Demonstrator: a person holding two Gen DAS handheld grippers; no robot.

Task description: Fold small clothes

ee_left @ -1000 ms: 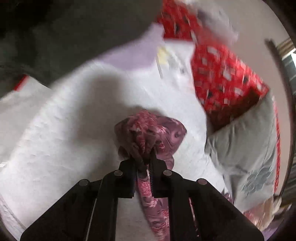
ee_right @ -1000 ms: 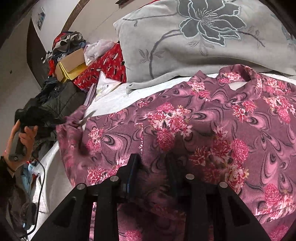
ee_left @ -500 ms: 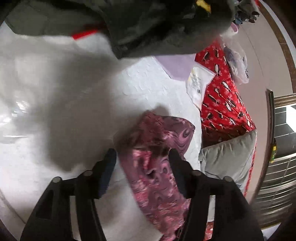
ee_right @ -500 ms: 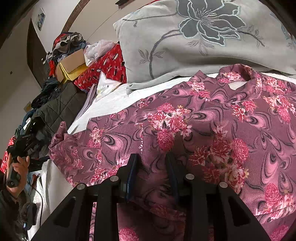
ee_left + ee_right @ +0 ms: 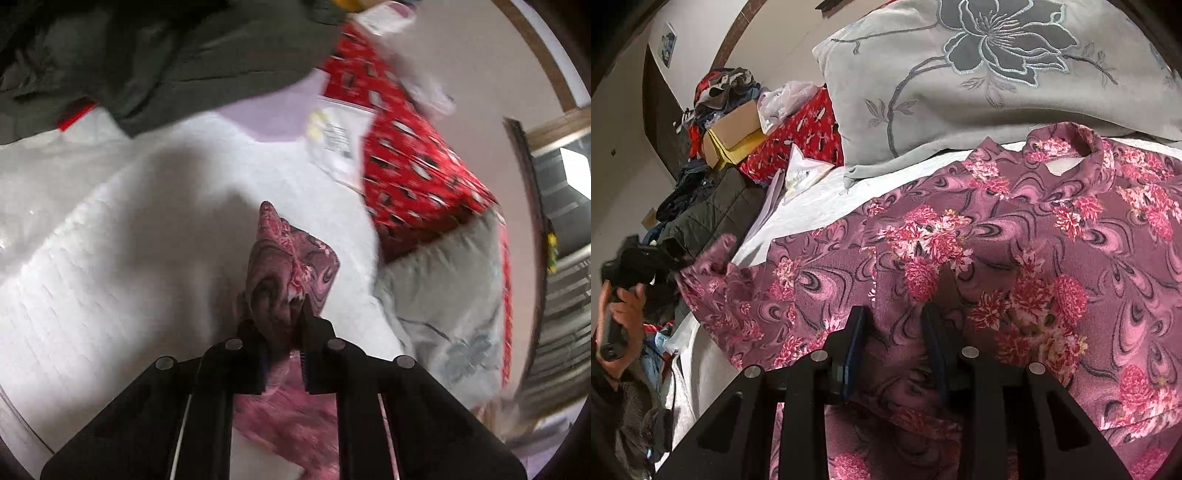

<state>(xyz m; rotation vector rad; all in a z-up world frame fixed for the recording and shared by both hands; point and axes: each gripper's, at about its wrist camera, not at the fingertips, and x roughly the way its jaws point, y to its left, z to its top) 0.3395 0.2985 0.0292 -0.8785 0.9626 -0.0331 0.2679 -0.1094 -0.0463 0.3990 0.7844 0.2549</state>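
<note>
The left wrist view is motion-blurred. The left tongs pinch a bunched sleeve end of the floral garment, whose tip pokes out ahead of the fingertips. The right tongs stand partly open over the garment's spread body; whether they grip cloth I cannot tell. Beneath lies a white bedspread, with a grey pillow ahead of the right tongs.

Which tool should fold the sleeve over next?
Left, probably. The left tool is pinching the sleeve of the flowery top. The right tool rests open on the top's middle, seemingly holding it down.
</note>
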